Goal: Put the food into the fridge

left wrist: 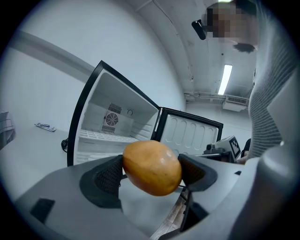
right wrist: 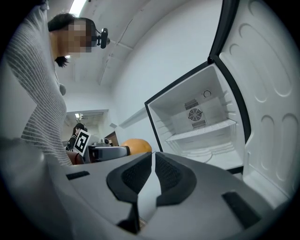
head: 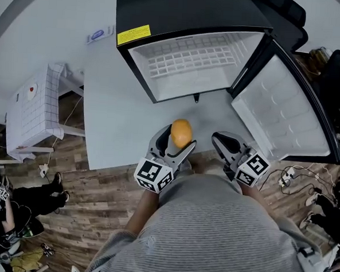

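Observation:
An orange-yellow round fruit (head: 181, 132) is clamped between the jaws of my left gripper (head: 179, 140), held over the near edge of the white table. In the left gripper view the fruit (left wrist: 152, 167) fills the gap between the black pads. Ahead stands a small black fridge (head: 188, 24) with its door (head: 286, 111) swung wide to the right and a white, empty inside with a wire shelf (head: 192, 59). My right gripper (head: 222, 142) hovers beside the left one, jaws shut with nothing between them (right wrist: 153, 176). The fruit (right wrist: 136, 145) shows at that view's left.
The white table (head: 111, 117) carries the fridge; its front edge runs just before my grippers. A small blue-and-white object (head: 100, 35) lies at the table's far left. A white cabinet (head: 34, 110) stands left. Another person (head: 10, 209) sits on the wooden floor. Cables (head: 294, 174) lie at the right.

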The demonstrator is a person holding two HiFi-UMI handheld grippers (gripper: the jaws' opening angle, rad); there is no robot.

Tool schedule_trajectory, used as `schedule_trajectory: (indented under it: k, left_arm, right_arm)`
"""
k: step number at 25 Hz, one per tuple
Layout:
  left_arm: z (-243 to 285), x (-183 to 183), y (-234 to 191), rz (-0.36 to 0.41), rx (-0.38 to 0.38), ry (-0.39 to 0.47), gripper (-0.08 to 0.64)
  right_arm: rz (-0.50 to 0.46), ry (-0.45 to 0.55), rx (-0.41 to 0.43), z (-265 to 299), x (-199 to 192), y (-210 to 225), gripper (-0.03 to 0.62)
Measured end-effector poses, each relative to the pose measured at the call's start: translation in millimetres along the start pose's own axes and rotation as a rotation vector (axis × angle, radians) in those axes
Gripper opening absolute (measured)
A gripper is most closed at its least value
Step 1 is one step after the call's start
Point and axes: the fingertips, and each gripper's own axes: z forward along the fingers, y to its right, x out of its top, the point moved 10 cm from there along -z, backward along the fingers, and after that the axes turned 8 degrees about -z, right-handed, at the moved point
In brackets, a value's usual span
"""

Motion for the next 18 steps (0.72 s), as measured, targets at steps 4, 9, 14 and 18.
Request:
schedule_trajectory:
  k: [4, 9, 14, 18]
  left_arm:
    - [7.0, -1.6, -5.1, -0.002, -0.011, -0.018, 0.387]
    - [22.3, -0.3, -6.9, 0.024, -0.007, -0.054, 0.387]
    - [45.1, 2.0, -15.0, 0.059, 0.009, -0.074, 0.388]
    - [70.6, 4.2, -26.6, 0.135, 0.042, -0.106, 0.388]
  right_arm:
    - [0.01, -0.005, -0.025, -1.4, -3.9, 4.9, 0.014]
    - [0.022, -0.013, -0.027, -2.5, -2.3, 15.8, 0.014]
    - [0.026, -0.015, -0.022, -5.3, -0.9, 29.0, 0.014]
    - [0.037, -0.031, -0.018, -11.3, -4.5, 37.1, 0.014]
